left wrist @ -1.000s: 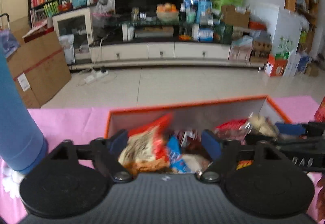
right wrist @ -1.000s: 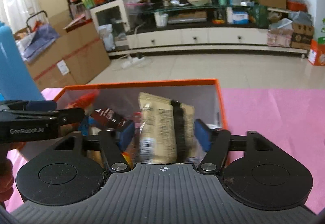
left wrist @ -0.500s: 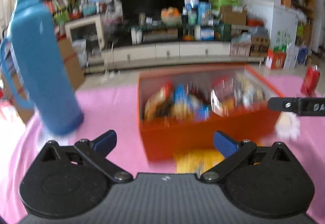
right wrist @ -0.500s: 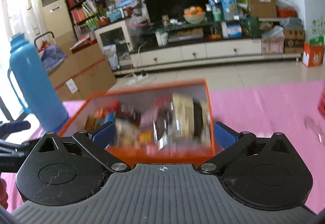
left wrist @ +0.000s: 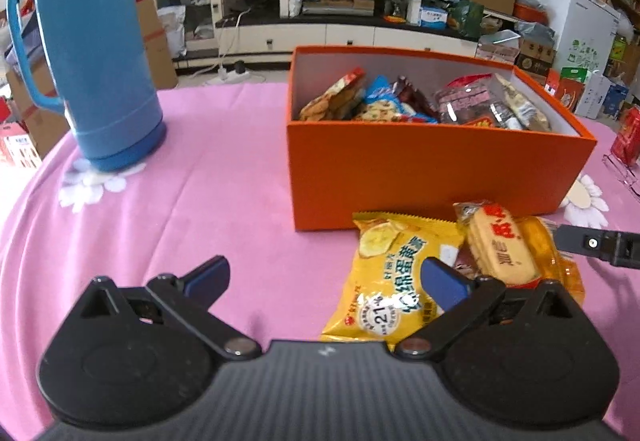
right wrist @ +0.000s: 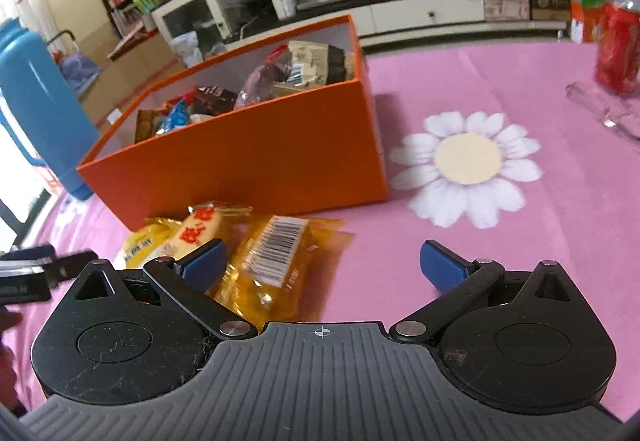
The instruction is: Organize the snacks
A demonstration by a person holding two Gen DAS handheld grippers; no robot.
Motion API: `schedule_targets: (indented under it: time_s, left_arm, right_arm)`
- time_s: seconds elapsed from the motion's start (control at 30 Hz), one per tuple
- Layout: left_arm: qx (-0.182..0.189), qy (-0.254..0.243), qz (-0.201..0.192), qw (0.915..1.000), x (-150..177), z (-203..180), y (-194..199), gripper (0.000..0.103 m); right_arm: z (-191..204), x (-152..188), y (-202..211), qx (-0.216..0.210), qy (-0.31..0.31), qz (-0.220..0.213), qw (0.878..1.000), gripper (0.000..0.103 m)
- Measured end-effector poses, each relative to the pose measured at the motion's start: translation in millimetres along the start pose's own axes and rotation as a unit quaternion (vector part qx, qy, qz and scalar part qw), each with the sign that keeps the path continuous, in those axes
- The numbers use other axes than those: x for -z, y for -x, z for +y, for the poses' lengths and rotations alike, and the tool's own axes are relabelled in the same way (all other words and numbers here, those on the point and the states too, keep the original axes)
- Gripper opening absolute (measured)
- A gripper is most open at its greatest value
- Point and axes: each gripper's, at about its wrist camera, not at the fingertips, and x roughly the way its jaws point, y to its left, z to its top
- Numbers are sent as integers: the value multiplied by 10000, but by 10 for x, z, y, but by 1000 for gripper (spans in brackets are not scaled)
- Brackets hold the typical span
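Claws [left wrist: 325, 279] [right wrist: 322, 265] now empty, clear of box [left wrist: 424, 165]

Both cams are sitting just behind their own grippers, looking fwd along the fingers, angled slightly down at the pink flower-print tablecloth [left wrist: 224, 177].

Left wrist cam is facing the open orange cardboard box [left wrist: 432, 165] nearly front-on from close by, w/ the tall blue plastic thermos jug [left wrist: 96, 41] at upper left.

Right wrist cam is looking from further right, seeing the same box [right wrist: 256, 157] at an angle, near, thermos [right wrist: 36, 101] at far left edge.

Both views are sharing the box, thermos, the yellow snack packets [left wrist: 404, 273] [right wrist: 272, 261] lying in front of the box, & the TV-wall bkgd
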Motion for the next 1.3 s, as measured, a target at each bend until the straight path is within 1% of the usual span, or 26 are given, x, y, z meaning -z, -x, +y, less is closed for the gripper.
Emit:
schedule_targets:
  time_s: [0.1, 0.2, 0.27, 0.3, 0.37, 0.4, 0.5, 0.6, 0.67, 0.73, 0.77, 0.8, 0.83, 0.87, 0.9, 0.97, 1.03, 1.1, 1.2, 1.3]
  left_arm:
    - [-35, -20, 22, 10000, 18, -7, -45, 100]
    - [118, -69, -56, 9999, 39, -26, -38, 100]
    - [246, -146, -157, 9995, 53, -65, -5, 100]
    - [295, -207, -210, 9991, 61, -86, 11, 100]
    - [411, -395, -331, 9978, 76, -154, 57, 100]
    - [437, -515, -409, 9969, 80, -207, 86, 100]
    - [592, -880, -615, 9925, 64, -431, 166, 100]
    - [590, -1256, -739, 9876, 25, -759, 135, 100]
    - [540, -1436, -701, 9857, -22, -988, 3, 100]
    - [316, -1680, -526, 9839, -45, -1195, -193, 100]
    - [188, -1800, -405, 9827, -36, -1275, -293, 98]
    - [126, -1890, -273, 9815, -19, -1311, -365, 80]
    - [109, -1916, -129, 9813, 2, -1326, -408, 64]
    - [177, -1835, -20, 9829, 11, -1302, -423, 51]
    - [261, -1666, -27, 9857, 7, -1252, -387, 48]
    - [408, -1253, -129, 9912, -15, -1118, -201, 47]
    - [613, -937, -199, 9935, -4, -985, 26, 47]
    - [714, -836, -184, 9938, 64, -883, 220, 47]
    - [604, -894, -100, 9941, 303, -735, 482, 47]
    - [406, -866, 138, 9953, 580, -563, 627, 47]
  right_arm:
    - [85, -36, -169, -70, -15, 32, 10000, 95]
    - [170, -63, -339, -60, 65, 35, 10000, 92]
    - [191, -26, -441, 109, 170, 176, 9996, 86]
    - [211, 4, -428, 169, 322, 109, 9993, 83]
    - [228, 16, -422, 460, 531, 189, 9974, 81]
    - [196, 22, -396, 552, 507, 203, 9970, 81]
    - [59, 22, -275, 666, 353, 279, 9968, 82]
    - [-51, 93, -136, 815, 411, 358, 9952, 85]
    - [-175, 138, -35, 789, 374, 404, 9954, 87]
    - [-300, 157, 75, 655, 159, 403, 9969, 87]
    - [-366, 161, 130, 583, 21, 372, 9976, 87]
    - [-438, 149, 187, 529, -133, 328, 9980, 88]
    - [-511, 137, 248, 494, -284, 255, 9980, 89]
    - [-579, 124, 306, 472, -412, 167, 9979, 89]
    - [-645, 108, 360, 465, -530, 80, 9975, 90]
    - [-745, 84, 427, 422, -748, -37, 9963, 90]
    - [-798, 57, 473, 284, -948, -123, 9950, 90]
    - [-833, 37, 495, 93, -1085, -158, 9939, 91]
    - [-780, 30, 467, -29, -1099, -103, 9939, 91]
    - [-689, 42, 384, -14, -929, 61, 9957, 92]
